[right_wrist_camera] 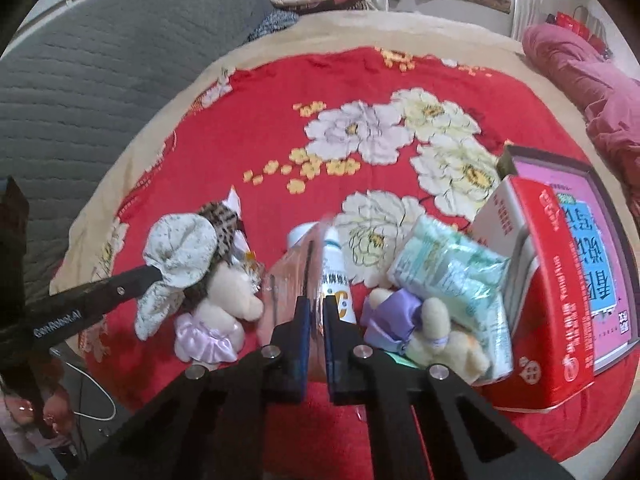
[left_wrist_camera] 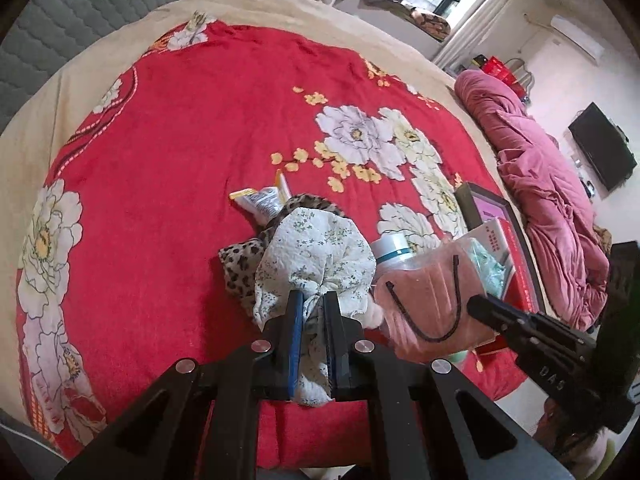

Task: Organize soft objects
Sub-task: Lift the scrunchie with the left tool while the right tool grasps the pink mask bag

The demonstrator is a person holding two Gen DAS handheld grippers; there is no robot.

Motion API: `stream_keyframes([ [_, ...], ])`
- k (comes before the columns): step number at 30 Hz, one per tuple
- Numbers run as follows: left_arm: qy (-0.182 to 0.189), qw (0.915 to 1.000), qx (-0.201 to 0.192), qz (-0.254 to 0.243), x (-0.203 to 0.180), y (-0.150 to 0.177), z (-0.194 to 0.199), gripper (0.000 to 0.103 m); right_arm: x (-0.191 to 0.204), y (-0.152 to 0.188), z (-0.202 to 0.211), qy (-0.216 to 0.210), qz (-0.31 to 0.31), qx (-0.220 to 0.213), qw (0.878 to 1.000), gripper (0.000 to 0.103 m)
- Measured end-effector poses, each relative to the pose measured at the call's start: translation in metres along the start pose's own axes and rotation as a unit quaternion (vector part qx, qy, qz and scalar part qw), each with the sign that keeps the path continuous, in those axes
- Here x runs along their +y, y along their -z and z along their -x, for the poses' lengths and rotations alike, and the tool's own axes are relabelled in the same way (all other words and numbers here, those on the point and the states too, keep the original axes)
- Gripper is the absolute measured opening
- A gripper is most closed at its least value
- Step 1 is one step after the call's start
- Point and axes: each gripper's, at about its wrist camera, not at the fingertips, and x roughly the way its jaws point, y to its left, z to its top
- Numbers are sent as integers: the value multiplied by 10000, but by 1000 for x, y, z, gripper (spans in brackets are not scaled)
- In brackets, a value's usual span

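Nearest the viewer, two hand-held grippers work over a bed covered by a red floral blanket [left_wrist_camera: 180, 128]. The left gripper [left_wrist_camera: 311, 300] is clenched on a bunched white cloth with small green flowers [left_wrist_camera: 316, 252], which is gathered between its fingers and lifted above a leopard-print fabric [left_wrist_camera: 240, 260]. The right gripper [right_wrist_camera: 314, 306] is clenched too, its fingers pinching the clear packet of pink face masks [left_wrist_camera: 432, 300], seen in the left wrist view raised off the blanket. Just beyond the grippers lies the clutter to be sorted: a cream plush toy in a lilac skirt [right_wrist_camera: 224, 308] beside the floral cloth, a second plush toy with a purple bow [right_wrist_camera: 424, 328], a white bottle [right_wrist_camera: 336, 280] lying between them, and a pale green soft pack [right_wrist_camera: 452, 276] leaning on a red box [right_wrist_camera: 556, 300]. Behind that stands a dark tray with a pink printed sheet [right_wrist_camera: 576, 184]. Farther off are a squeezed tube [left_wrist_camera: 260, 200], open blanket, then a crumpled pink quilt [left_wrist_camera: 540, 200] at the bed's edge. Judging from this, sorting is at an early stage: two soft items are in hand, nothing looks grouped yet, and both plush toys and the soft pack remain mixed with hard things.
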Motion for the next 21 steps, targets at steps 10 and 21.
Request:
stream_keyframes([
  [10,62,9992,-121,-367,-37,-1,20,10,-10,-9,35,19,-13,-357,9994,6],
  [21,165,9972,-184,-705,-83,-4,31,10,-37,-17,67,142,-78,-646,9978,5],
])
